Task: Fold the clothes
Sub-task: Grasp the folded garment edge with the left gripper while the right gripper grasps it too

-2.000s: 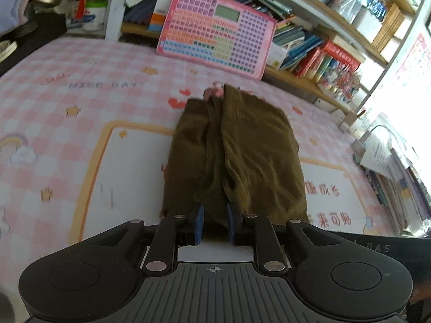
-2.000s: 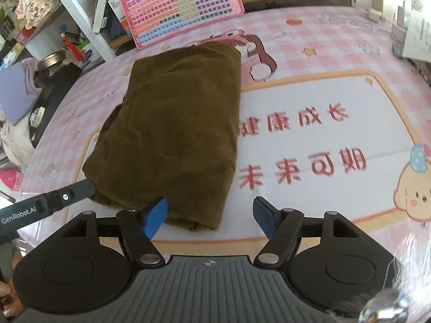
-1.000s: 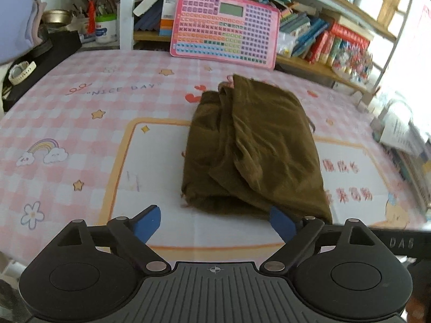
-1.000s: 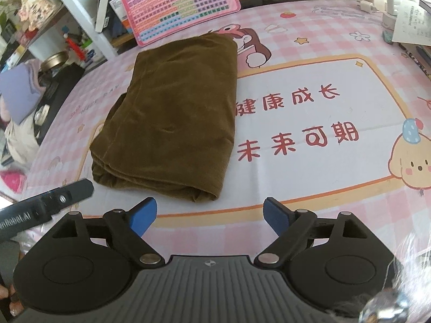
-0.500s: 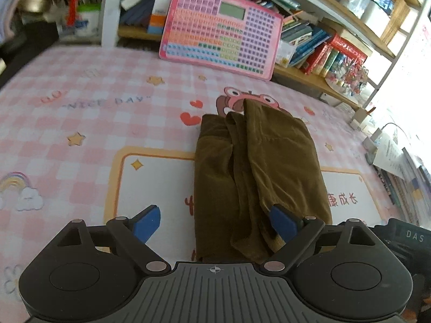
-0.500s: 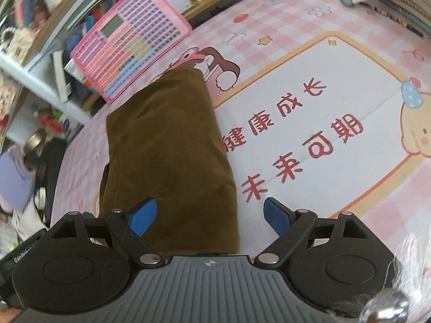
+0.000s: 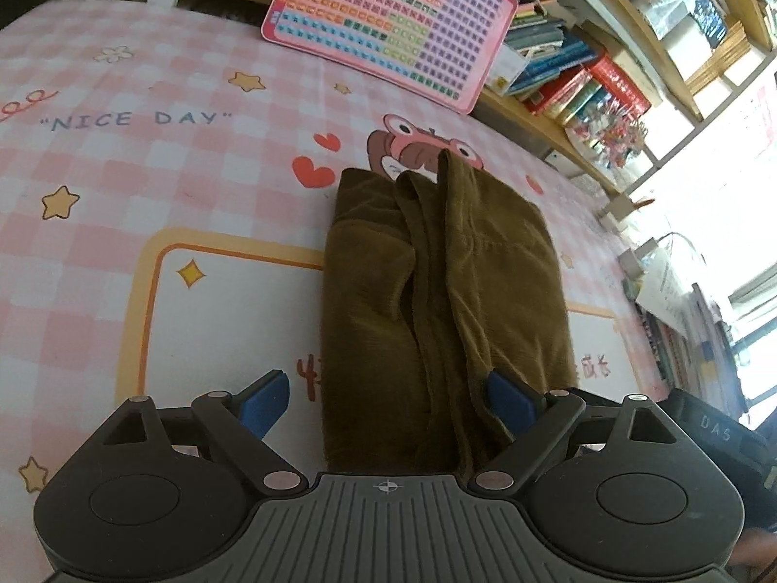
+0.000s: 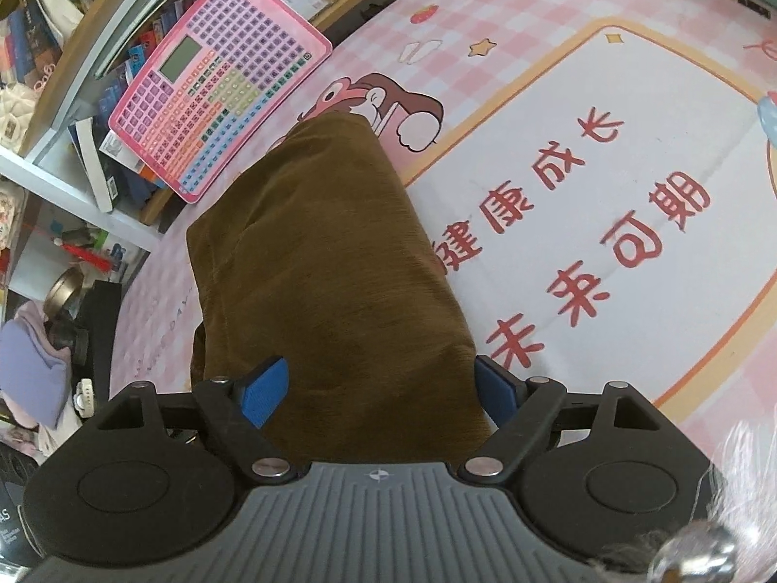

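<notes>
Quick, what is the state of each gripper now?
Left gripper: open, over the brown cloth, holding nothing.
Right gripper: open, over the same cloth, holding nothing.

Olive-brown garment (image 7: 437, 301) folded, lying flat lengthwise.

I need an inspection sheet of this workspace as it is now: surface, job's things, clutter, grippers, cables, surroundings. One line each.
Surface: pink checked mat with cartoon prints and red characters.
Job's things: brown garment, folded to a long bundle; loose layered edges show in the left wrist view.
Clutter: pink keyboard toy leaning against the shelf.
Grippers: left gripper open, fingers astride the garment's near end; right gripper open, likewise.
Cables: nothing seen.
Surroundings: bookshelves with books; bright window at the right.
</notes>
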`<control>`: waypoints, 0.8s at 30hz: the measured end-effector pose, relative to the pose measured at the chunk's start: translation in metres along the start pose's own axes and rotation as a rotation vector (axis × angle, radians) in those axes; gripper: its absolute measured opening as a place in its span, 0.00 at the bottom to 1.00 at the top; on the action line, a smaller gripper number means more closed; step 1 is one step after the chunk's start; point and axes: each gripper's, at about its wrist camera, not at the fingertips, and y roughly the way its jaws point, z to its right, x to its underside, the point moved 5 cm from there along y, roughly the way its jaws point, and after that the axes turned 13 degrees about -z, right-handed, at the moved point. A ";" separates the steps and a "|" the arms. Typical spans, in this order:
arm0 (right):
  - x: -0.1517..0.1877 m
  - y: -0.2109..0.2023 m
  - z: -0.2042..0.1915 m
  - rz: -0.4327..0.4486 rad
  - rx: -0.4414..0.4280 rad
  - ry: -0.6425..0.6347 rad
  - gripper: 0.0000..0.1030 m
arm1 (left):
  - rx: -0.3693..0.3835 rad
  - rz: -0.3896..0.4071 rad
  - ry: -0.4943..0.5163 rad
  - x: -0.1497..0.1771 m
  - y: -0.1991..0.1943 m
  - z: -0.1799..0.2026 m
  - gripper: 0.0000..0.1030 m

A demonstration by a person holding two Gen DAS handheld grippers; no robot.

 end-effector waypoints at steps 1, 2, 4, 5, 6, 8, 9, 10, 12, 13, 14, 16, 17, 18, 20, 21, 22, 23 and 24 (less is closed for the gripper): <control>0.000 0.000 0.000 -0.001 0.003 -0.003 0.78 | 0.011 -0.005 -0.004 0.000 0.001 0.000 0.88; 0.000 0.001 -0.001 -0.002 0.007 -0.006 0.76 | 0.033 -0.014 -0.012 0.000 0.002 -0.001 0.88; -0.002 0.001 -0.001 -0.010 0.009 -0.012 0.71 | 0.052 -0.016 -0.032 -0.002 0.006 -0.001 0.88; -0.003 0.001 0.000 -0.016 0.008 -0.014 0.70 | 0.058 -0.015 -0.042 -0.003 0.008 0.000 0.88; -0.005 0.001 0.000 -0.024 0.003 -0.014 0.69 | 0.059 -0.014 -0.047 -0.004 0.010 0.001 0.88; -0.009 0.001 0.003 -0.042 -0.013 -0.012 0.68 | 0.055 -0.012 -0.054 -0.006 0.013 0.005 0.88; -0.011 0.002 0.004 -0.049 -0.022 -0.011 0.68 | 0.053 -0.013 -0.058 -0.007 0.014 0.006 0.88; -0.014 0.002 0.005 -0.055 -0.029 -0.013 0.68 | 0.052 -0.013 -0.062 -0.008 0.015 0.008 0.87; -0.021 0.004 0.005 -0.068 -0.039 -0.015 0.68 | 0.049 -0.013 -0.070 -0.009 0.017 0.010 0.87; -0.024 0.004 0.004 -0.074 -0.041 -0.027 0.67 | 0.051 -0.009 -0.081 -0.009 0.018 0.011 0.86; -0.023 0.002 -0.001 -0.066 -0.031 -0.072 0.65 | 0.051 -0.004 -0.094 -0.010 0.018 0.011 0.85; -0.020 -0.001 -0.011 -0.050 -0.010 -0.161 0.52 | 0.036 0.005 -0.110 -0.010 0.019 0.011 0.77; -0.019 -0.003 -0.016 -0.042 0.000 -0.206 0.45 | 0.023 0.007 -0.114 -0.010 0.019 0.012 0.74; -0.018 -0.005 -0.021 -0.034 0.010 -0.251 0.38 | 0.010 0.005 -0.112 -0.009 0.019 0.014 0.67; -0.016 -0.009 -0.032 -0.018 0.031 -0.340 0.29 | -0.034 0.026 -0.083 -0.008 0.015 0.022 0.52; -0.015 -0.011 -0.037 -0.010 0.041 -0.385 0.25 | -0.066 0.051 -0.053 -0.007 0.010 0.030 0.43; -0.014 -0.013 -0.042 -0.002 0.052 -0.430 0.23 | -0.103 0.077 0.000 -0.005 0.006 0.041 0.38; -0.012 -0.015 -0.048 0.006 0.062 -0.474 0.21 | -0.144 0.103 0.065 -0.003 0.001 0.054 0.37; -0.011 -0.017 -0.053 0.014 0.072 -0.519 0.20 | -0.160 0.112 0.098 -0.002 0.000 0.061 0.36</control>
